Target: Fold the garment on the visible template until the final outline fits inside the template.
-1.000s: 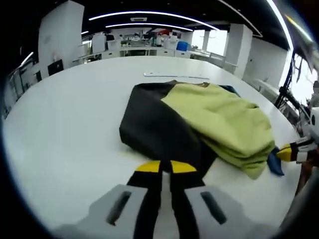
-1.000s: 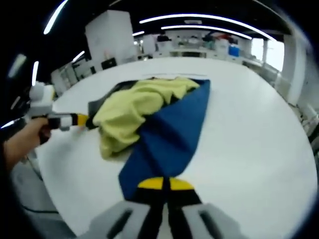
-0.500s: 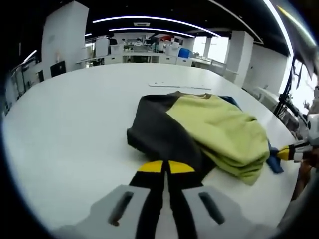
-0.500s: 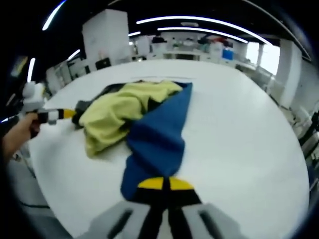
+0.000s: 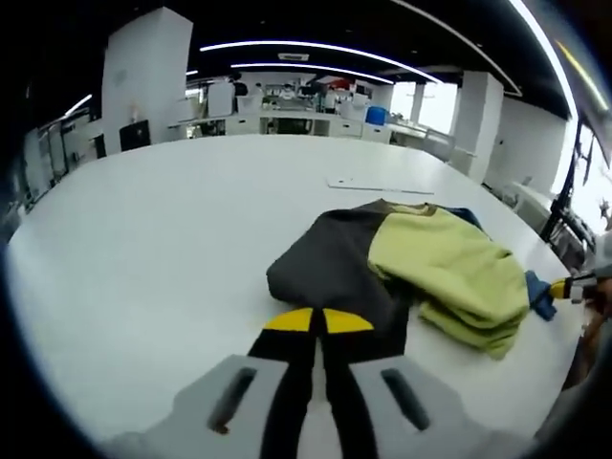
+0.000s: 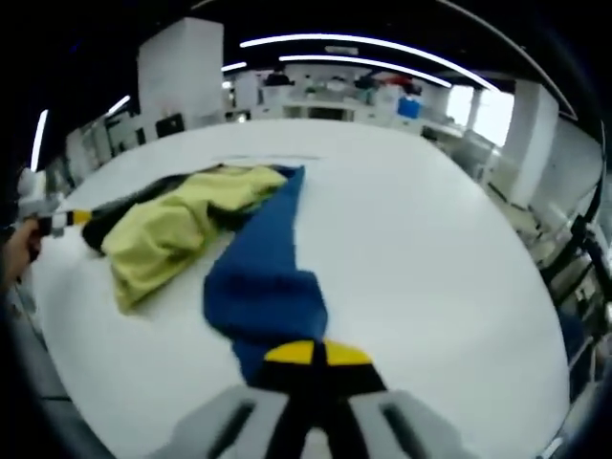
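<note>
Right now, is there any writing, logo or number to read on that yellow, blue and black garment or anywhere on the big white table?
None can be read.
The yellow, blue and black fabric garment shows plain colour panels, no print.
The white table bears no markings.
A thin flat strip on the table behind the garment: too small to tell.
Background shelves: too blurred to read.

Both tongs, left [image 5: 317, 321] and right [image 6: 313, 353], are closed, jaws pressed together, each pinching cloth

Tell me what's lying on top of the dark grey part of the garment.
The yellow-green fabric section lies bunched over the dark grey fabric section, covering its far side. What lies beneath that bunch is hidden.
</note>
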### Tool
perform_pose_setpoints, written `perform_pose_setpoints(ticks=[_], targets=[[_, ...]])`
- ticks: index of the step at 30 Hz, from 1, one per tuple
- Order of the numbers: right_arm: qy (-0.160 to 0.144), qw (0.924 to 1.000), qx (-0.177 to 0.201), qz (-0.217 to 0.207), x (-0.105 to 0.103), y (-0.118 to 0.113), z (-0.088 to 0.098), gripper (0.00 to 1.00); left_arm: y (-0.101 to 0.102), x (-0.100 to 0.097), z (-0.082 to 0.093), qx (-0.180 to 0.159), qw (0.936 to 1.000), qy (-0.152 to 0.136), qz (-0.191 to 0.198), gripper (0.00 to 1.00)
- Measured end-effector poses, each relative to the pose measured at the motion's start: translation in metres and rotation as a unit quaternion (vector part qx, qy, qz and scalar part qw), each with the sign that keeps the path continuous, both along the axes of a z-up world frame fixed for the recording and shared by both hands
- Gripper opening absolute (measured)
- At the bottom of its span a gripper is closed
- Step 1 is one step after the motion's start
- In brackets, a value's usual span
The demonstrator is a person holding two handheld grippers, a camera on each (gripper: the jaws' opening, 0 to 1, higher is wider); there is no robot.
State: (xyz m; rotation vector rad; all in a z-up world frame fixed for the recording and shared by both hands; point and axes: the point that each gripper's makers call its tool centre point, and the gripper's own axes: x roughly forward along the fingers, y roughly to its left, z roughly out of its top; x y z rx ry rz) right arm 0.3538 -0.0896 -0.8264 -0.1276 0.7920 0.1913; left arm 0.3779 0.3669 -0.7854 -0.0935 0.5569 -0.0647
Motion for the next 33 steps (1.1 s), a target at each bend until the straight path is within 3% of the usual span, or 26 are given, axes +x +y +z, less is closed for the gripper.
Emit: perform_pose_setpoints(ticks=[7, 12, 16, 21, 25, 33], targets=[[0.007, 0.9998, -0.01, -0.013, 0.014, -0.019, 0.0, 0.0, 0.019, 0.001, 0.015, 0.011, 0.9999, 0.004, 0.006, 0.0], [0.003, 0.9995, -0.018, -0.026, 0.025, -0.033, 0.004, 0.0, 0.014, 0.006, 0.028, 0.013, 0.9999, -0.003, 0.007, 0.0], [0.002, 0.9991, -0.027, -0.032, 0.032, -0.044, 0.009, 0.0, 0.001, 0.009, 0.037, 0.04, 0.9992, 0.0, -0.008, 0.0], [0.006, 0.9988, -0.038, -0.031, 0.039, -0.054, 0.011, 0.0, -0.027, 0.012, 0.039, 0.027, 0.999, -0.001, -0.036, 0.0], [0.011, 0.9984, -0.045, -0.033, 0.042, -0.061, 0.009, 0.0, -0.048, 0.013, 0.032, 0.019, 0.9986, 0.003, -0.048, 0.0], [0.024, 0.9974, -0.048, -0.049, 0.05, -0.081, 0.001, 0.0, -0.092, 0.002, -0.001, -0.011, 0.9965, 0.035, -0.074, 0.0]])
